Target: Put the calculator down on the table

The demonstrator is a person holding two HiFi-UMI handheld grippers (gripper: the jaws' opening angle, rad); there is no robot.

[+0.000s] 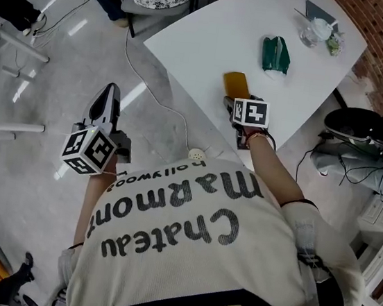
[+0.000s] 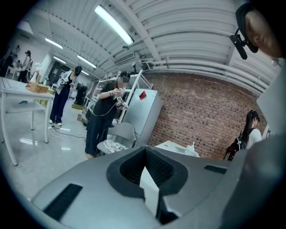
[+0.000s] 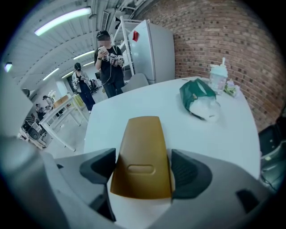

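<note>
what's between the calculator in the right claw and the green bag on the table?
Nothing: only bare white table separates the calculator from the green bag. This shows in both the head view and the right gripper view.

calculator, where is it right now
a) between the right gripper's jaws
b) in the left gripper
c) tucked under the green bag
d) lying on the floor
A: in the right gripper view the tan calculator sits between the jaws of the right gripper, which are closed on its sides, over the white table.
</note>
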